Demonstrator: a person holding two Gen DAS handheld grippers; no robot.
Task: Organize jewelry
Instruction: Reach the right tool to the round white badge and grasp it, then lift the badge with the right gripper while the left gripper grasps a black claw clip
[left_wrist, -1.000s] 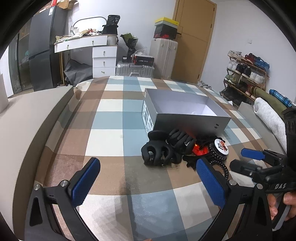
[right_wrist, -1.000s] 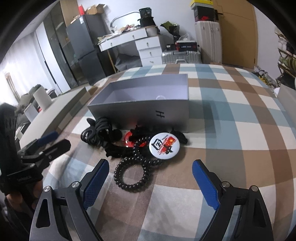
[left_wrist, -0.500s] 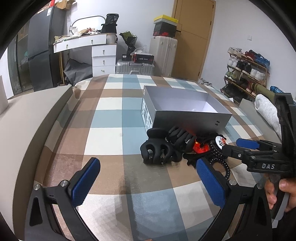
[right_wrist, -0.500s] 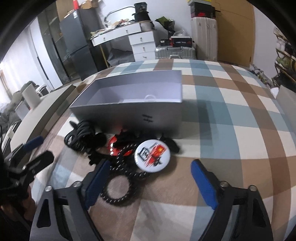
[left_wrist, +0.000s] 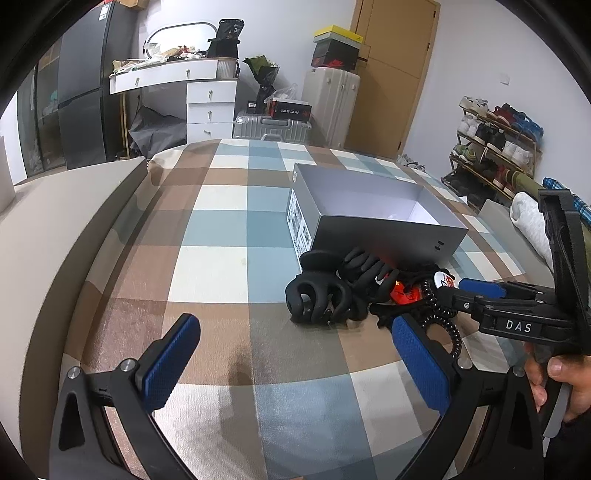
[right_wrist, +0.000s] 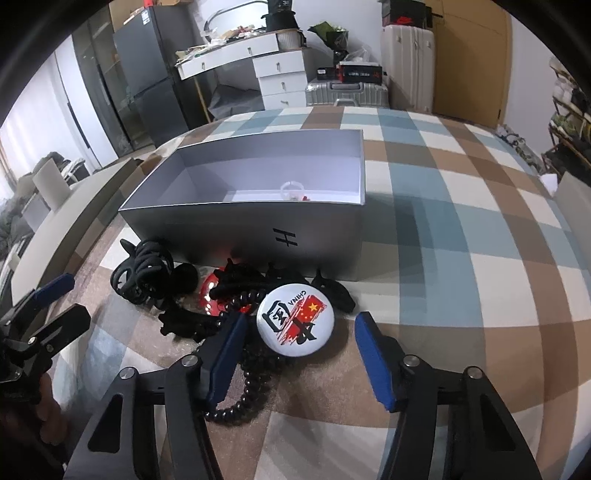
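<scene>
Right wrist view: right gripper spread open, low over the checked bed, its blue pads flanking the round white badge. Badge lies on a black coiled hair tie, amid a pile just near the open grey box. Black claw clips sit left in the pile, a red item half buried. Something small and clear rests inside the box. Left wrist view: left gripper wide open, holding nothing, near side of the claw clips.
</scene>
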